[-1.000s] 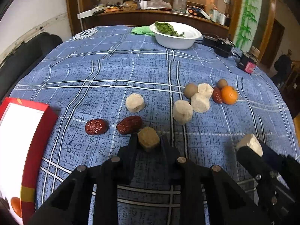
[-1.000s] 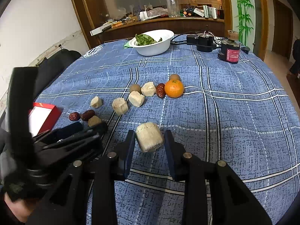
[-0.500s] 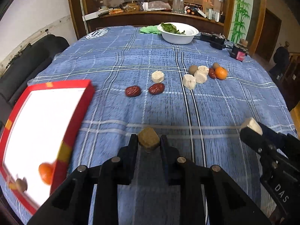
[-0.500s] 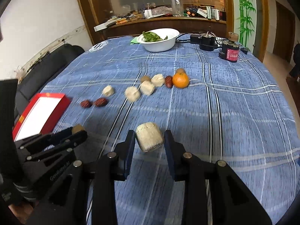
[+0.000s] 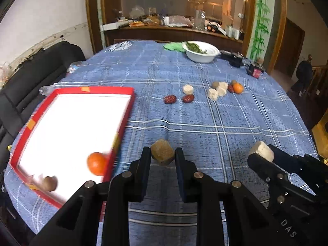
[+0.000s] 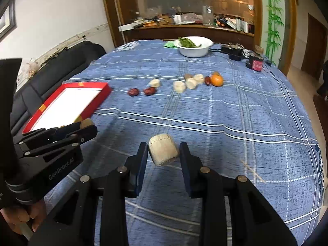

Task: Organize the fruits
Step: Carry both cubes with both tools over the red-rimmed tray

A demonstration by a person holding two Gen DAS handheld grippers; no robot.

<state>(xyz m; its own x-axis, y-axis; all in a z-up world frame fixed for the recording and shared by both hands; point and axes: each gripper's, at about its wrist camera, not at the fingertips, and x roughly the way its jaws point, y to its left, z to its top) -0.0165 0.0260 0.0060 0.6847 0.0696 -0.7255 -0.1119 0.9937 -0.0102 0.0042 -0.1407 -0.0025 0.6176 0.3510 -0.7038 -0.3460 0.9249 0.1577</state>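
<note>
My left gripper (image 5: 163, 155) is shut on a small brown chunk (image 5: 163, 152), held above the blue cloth just right of the red-rimmed white tray (image 5: 67, 127). An orange (image 5: 96, 163) and a brown fruit (image 5: 49, 183) lie in the tray's near corner. My right gripper (image 6: 163, 151) is shut on a pale cream chunk (image 6: 163, 152); it also shows at the right of the left wrist view, right gripper (image 5: 261, 155). Farther up the table lie two red dates (image 5: 170, 99), several cream chunks (image 5: 213, 93) and another orange (image 5: 237, 88).
A white bowl of greens (image 5: 202, 51) stands at the far edge with a green cloth beside it. Black devices and a red-labelled can (image 6: 255, 64) sit at the far right. A dark sofa (image 5: 30, 78) borders the table's left side. A hand (image 6: 19, 215) holds the left gripper.
Both grippers pulled back and up from the fruit row toward the near left, each keeping its chunk. The red tray has come fully into the left wrist view.
</note>
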